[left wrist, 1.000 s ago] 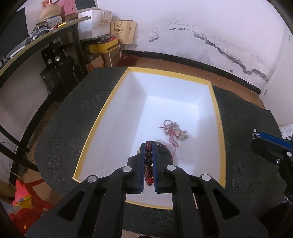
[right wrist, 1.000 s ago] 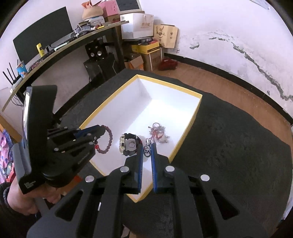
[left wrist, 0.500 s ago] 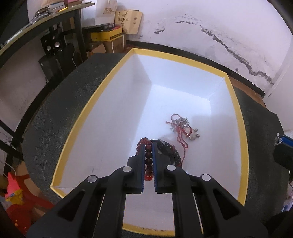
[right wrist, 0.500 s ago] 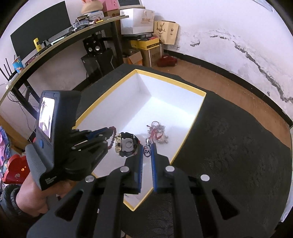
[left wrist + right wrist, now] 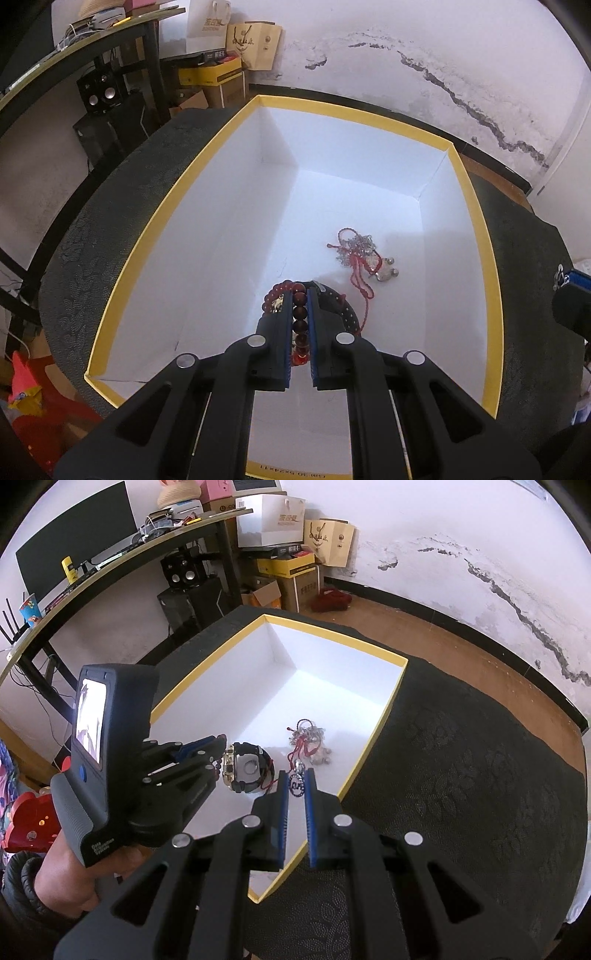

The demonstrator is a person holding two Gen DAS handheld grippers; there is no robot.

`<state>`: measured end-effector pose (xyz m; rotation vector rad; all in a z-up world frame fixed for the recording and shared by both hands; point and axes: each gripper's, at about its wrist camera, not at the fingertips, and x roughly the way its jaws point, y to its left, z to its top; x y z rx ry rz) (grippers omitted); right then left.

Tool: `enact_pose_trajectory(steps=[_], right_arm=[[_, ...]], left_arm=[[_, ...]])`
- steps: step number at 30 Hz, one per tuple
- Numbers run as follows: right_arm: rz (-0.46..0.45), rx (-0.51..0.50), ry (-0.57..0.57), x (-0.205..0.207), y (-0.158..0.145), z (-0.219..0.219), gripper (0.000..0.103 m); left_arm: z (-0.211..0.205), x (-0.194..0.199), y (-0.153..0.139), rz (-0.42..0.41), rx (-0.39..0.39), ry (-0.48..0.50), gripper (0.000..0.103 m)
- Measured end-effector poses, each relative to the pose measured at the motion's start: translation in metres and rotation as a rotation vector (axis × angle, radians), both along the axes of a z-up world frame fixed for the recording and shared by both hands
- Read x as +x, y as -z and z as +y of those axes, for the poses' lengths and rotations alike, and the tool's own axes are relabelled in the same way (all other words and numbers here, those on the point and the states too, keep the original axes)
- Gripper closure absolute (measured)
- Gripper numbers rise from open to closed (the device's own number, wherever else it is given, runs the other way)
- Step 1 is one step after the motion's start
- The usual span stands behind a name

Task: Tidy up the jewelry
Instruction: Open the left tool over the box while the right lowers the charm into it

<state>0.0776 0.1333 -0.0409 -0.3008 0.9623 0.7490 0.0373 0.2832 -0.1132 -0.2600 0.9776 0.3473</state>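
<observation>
A white box with a yellow rim (image 5: 155, 218) stands on the dark round table, also in the right wrist view (image 5: 332, 637). My left gripper (image 5: 299, 295) is shut on a dark red bead bracelet (image 5: 298, 325), low inside the box over a black watch (image 5: 345, 314). The watch shows beside it in the right wrist view (image 5: 247, 768). A tangle of red cord and silver charms (image 5: 364, 254) lies on the box floor. My right gripper (image 5: 296, 775) is shut on a small round pendant (image 5: 295, 784) above the box's near right rim.
The dark patterned tablecloth (image 5: 461, 775) spreads to the right of the box. A desk (image 5: 110, 561) with a monitor, speakers (image 5: 181, 578) and cardboard boxes (image 5: 291, 572) stands at the back left. A cracked white wall lies behind.
My left gripper has moved forward and down into the box with the bead bracelet, close to the watch. The right gripper has held nearly still with the pendant.
</observation>
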Motion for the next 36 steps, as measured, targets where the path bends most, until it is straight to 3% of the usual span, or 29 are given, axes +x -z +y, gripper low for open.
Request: enact_pose_trajectory(steps=[12, 15, 16, 17, 18, 19, 29, 36], right_arm=[[-0.017, 0.002, 0.010, 0.000, -0.005, -0.004, 0.094], [-0.026, -0.002, 0.007, 0.000, -0.008, -0.004, 0.094], [-0.027, -0.004, 0.005, 0.000, -0.009, -0.002, 0.094], [-0.031, -0.006, 0.001, 0.000, -0.010, -0.001, 0.094], [-0.031, -0.008, -0.001, 0.000, -0.010, 0.001, 0.094], [-0.031, -0.009, -0.005, 0.000, -0.010, 0.004, 0.094], [0.033, -0.040, -0.065, 0.038, 0.012, 0.049, 0.094], [0.115, -0.104, -0.068, 0.078, 0.052, 0.089, 0.094]], left_arm=[[-0.004, -0.003, -0.004, -0.028, 0.000, 0.012, 0.096], [-0.005, -0.004, -0.005, -0.035, -0.004, 0.010, 0.087], [-0.005, -0.005, -0.007, -0.039, -0.004, 0.005, 0.065], [-0.005, -0.005, -0.008, -0.044, -0.002, -0.001, 0.032], [-0.005, -0.007, -0.011, -0.058, 0.004, -0.012, 0.020], [-0.005, -0.010, -0.015, -0.080, 0.008, -0.017, 0.015], [-0.006, -0.012, -0.016, -0.090, -0.020, 0.001, 0.011], [-0.004, -0.013, -0.015, -0.097, -0.049, 0.009, 0.011]])
